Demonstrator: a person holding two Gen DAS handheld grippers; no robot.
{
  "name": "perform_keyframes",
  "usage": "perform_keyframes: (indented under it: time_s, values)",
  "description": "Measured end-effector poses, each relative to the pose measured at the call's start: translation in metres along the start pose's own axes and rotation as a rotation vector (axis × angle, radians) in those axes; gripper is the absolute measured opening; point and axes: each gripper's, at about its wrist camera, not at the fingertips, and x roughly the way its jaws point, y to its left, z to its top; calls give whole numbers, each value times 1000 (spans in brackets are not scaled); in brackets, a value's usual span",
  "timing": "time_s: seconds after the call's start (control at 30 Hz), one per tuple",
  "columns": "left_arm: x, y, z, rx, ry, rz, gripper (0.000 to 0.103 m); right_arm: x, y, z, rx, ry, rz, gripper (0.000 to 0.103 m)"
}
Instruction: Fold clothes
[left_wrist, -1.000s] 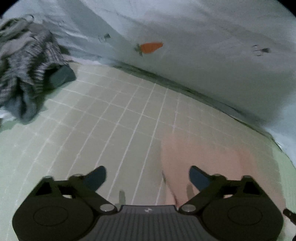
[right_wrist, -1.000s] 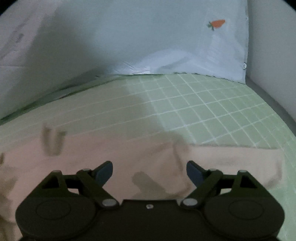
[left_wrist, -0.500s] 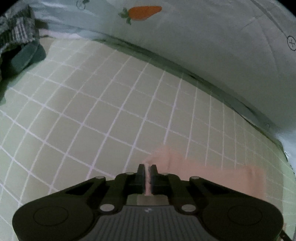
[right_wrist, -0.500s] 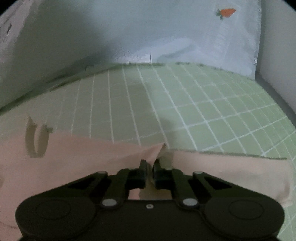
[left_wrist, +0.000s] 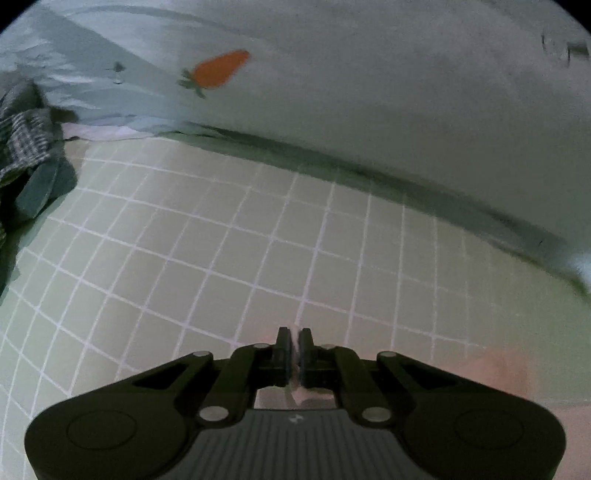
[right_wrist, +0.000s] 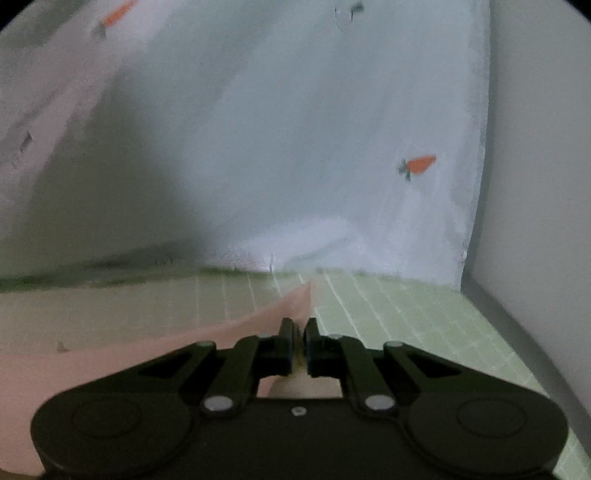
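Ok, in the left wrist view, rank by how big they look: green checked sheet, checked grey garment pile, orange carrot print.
1. green checked sheet, filling the middle of the view.
2. checked grey garment pile, cut off by the left edge, so its full extent is unknown.
3. orange carrot print, smallest, though farther from the camera.
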Motion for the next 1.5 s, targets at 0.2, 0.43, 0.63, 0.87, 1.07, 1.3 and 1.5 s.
perform_keyframes:
  time_s: [0.2, 0.43, 0.63, 0.87, 1.07, 1.3, 1.5]
  values:
    - [18, -20, -5, 91, -3, 78, 6, 38, -3, -25, -11, 119, -12, 6]
    - [21, -24, 0, 161, -43, 79, 42, 67, -3, -51, 5, 222, -24, 7]
    - [-36, -9, 1, 146, -182, 38, 76, 35, 5, -39, -10, 145, -3, 7]
    - [-112, 25, -45, 90, -256, 10, 83, -54, 51, -42, -56, 45, 237, 7]
    - [-129, 35, -117, 50, -145, -47, 84, -83, 99, -114, -126, 268, 456, 8]
    - [-142, 6, -166, 146, -91, -98, 84, -100, 58, -116, 58, 221, 349, 90]
    - [-134, -44, -170, 247, -59, -170, 84, -71, 20, -111, 136, 230, 104, 101]
